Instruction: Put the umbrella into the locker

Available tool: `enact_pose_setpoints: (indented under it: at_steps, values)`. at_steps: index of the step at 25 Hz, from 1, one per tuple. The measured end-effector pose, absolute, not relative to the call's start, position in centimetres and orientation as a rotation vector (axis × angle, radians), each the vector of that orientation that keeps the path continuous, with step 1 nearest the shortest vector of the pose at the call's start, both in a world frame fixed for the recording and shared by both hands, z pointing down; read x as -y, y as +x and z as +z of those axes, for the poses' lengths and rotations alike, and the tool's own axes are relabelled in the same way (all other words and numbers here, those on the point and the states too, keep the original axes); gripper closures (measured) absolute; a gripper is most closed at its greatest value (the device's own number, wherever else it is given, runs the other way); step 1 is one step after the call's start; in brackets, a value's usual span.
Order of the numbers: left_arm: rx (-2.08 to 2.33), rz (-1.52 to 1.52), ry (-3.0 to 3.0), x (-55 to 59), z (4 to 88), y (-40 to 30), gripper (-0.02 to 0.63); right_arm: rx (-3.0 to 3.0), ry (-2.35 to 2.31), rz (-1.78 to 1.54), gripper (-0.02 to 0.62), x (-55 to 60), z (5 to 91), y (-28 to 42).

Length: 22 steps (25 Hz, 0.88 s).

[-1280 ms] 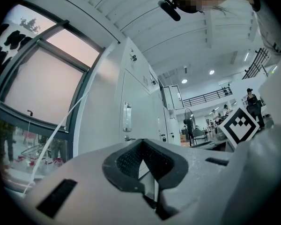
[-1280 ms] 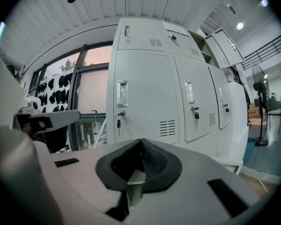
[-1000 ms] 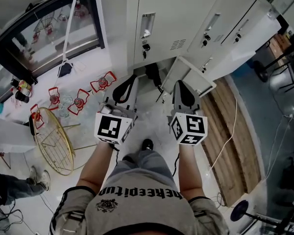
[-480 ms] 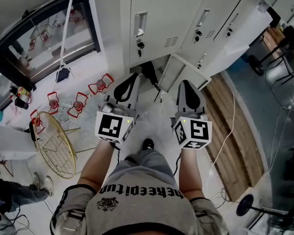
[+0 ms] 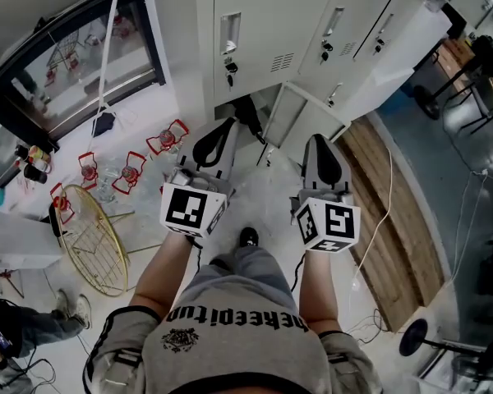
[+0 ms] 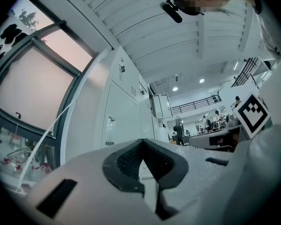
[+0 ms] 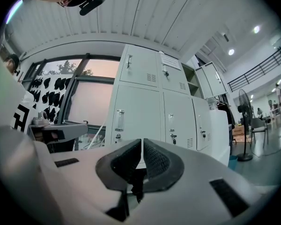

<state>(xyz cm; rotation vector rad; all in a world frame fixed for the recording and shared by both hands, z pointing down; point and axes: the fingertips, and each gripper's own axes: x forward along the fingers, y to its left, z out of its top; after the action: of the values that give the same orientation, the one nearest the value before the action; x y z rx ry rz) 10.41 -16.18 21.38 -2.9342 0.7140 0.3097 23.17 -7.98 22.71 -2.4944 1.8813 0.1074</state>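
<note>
I stand facing a bank of pale grey lockers (image 5: 263, 31). One low door (image 5: 300, 115) hangs open. A dark object (image 5: 248, 112) lies at the lockers' foot beside that door; I cannot tell whether it is the umbrella. My left gripper (image 5: 222, 126) points at the lockers with its jaws shut and nothing between them. In the left gripper view the left gripper's (image 6: 141, 142) pads meet at the tips, with the lockers (image 6: 122, 121) beyond. My right gripper (image 5: 320, 141) is also shut and holds nothing. The right gripper (image 7: 142, 140) faces the locker doors (image 7: 150, 107) level.
A gold wire stool (image 5: 90, 236) and several red wire holders (image 5: 131, 171) lie on the floor at left, below a dark-framed window (image 5: 74, 56). A white cable (image 5: 386, 212) runs over the wooden strip at right. A black stand base (image 5: 412, 335) sits at lower right.
Both grippers have risen a little and moved toward the lockers, the right one more. Their jaws stay shut and hold nothing.
</note>
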Motion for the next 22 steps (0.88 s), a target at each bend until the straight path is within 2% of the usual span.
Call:
enact_pose_setpoints:
  at_steps: [22]
  values:
    - [-0.774, 0.313, -2.929, 14.6, 21.8, 8.5, 0.603, -1.874, -2.47, 0.115, 0.592, 6.0, 22.6, 21.5]
